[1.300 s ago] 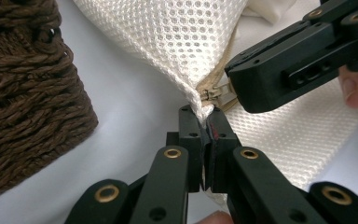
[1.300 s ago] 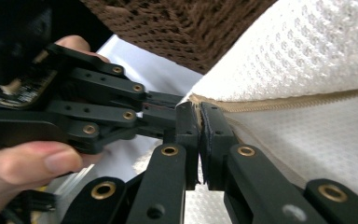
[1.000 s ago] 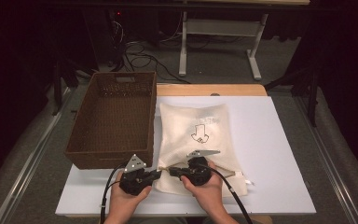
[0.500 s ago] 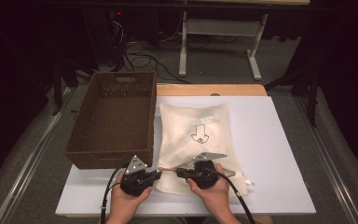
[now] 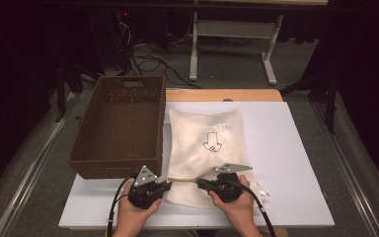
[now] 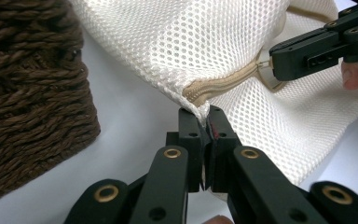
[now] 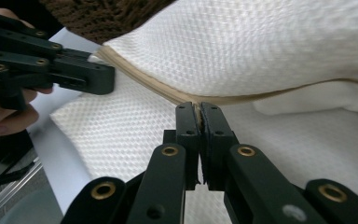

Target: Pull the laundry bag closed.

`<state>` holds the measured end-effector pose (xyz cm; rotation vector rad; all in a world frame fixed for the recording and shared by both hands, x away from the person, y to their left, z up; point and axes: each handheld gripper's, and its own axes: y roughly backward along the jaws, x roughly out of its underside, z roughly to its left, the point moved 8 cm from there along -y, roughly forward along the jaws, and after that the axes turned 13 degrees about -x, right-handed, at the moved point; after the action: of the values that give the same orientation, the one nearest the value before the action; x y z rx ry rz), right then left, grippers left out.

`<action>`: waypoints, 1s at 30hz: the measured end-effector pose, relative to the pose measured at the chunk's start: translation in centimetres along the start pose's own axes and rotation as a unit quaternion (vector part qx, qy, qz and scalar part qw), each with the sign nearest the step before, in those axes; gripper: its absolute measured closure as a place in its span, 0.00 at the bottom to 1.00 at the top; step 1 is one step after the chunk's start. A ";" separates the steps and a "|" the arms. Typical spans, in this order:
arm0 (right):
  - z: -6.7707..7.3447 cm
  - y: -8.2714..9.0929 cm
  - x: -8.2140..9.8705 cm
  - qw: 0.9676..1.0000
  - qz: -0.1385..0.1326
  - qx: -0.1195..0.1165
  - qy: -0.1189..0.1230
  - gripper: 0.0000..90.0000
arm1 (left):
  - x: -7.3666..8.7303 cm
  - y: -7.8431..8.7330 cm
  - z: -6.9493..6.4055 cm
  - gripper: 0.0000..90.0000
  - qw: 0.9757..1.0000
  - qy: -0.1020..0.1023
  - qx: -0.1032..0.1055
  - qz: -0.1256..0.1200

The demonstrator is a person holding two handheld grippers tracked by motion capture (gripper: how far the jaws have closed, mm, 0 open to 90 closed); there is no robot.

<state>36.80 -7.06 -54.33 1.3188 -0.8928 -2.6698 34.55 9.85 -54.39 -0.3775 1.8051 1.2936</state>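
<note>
A white mesh bag (image 5: 205,133) with a printed arrow lies flat on the white table (image 5: 296,163). A tan zipper (image 5: 182,179) runs along its near edge. My left gripper (image 5: 169,183) is shut on the bag's near left corner (image 6: 200,106), right at the zipper's end (image 6: 223,84). My right gripper (image 5: 199,182) is shut on the zipper pull a little to the right. In the left gripper view the right gripper (image 6: 271,65) pinches the small metal pull. In the right gripper view its own jaws (image 7: 198,112) close on the zipper line, with the left gripper (image 7: 107,77) at the upper left.
A brown wicker basket (image 5: 113,169) stands on the table just left of the bag, close to my left gripper. It also edges the left gripper view (image 6: 28,93). Behind the table are cables and a white desk frame (image 5: 227,29) on the floor.
My right gripper has slid to the right along the zipper, away from the left gripper, so a longer stretch of tan zipper shows between them. The left gripper has stayed put.
</note>
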 end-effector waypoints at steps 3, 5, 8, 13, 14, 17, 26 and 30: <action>-0.5 0.3 0.2 1.000 -0.001 0.004 -0.005 0.98 | 0.1 0.0 0.0 0.97 1.000 -0.001 0.000 0.002; -0.7 0.7 0.3 1.000 -0.003 0.001 -0.007 0.98 | 0.1 -0.1 -0.1 0.97 1.000 -0.002 0.000 0.001; -0.8 1.1 0.4 1.000 -0.003 0.007 -0.002 0.98 | 0.1 -0.1 -0.1 0.97 1.000 -0.003 -0.001 0.002; -1.5 2.0 0.6 1.000 -0.003 0.016 -0.007 0.98 | 0.1 -0.1 0.0 0.96 1.000 -0.001 -0.002 0.002; -1.6 2.2 0.6 1.000 -0.003 0.018 -0.007 0.98 | 0.1 -0.1 -0.1 0.96 1.000 -0.001 0.000 0.003; -1.9 2.9 0.7 1.000 -0.004 0.020 -0.007 0.98 | 0.3 -0.3 -0.3 0.96 1.000 -0.003 0.009 0.006; -2.7 4.3 1.3 0.999 0.001 0.039 -0.004 0.98 | 0.4 -0.2 -0.3 0.96 1.000 -0.013 0.006 0.010; -3.3 5.1 1.5 0.999 0.000 0.047 -0.010 0.98 | 0.4 -0.3 -0.3 0.96 1.000 -0.010 0.007 0.010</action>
<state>37.14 -13.33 -54.37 1.3123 -1.0312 -2.6774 34.35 9.54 -54.82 -0.3394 1.8038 1.2937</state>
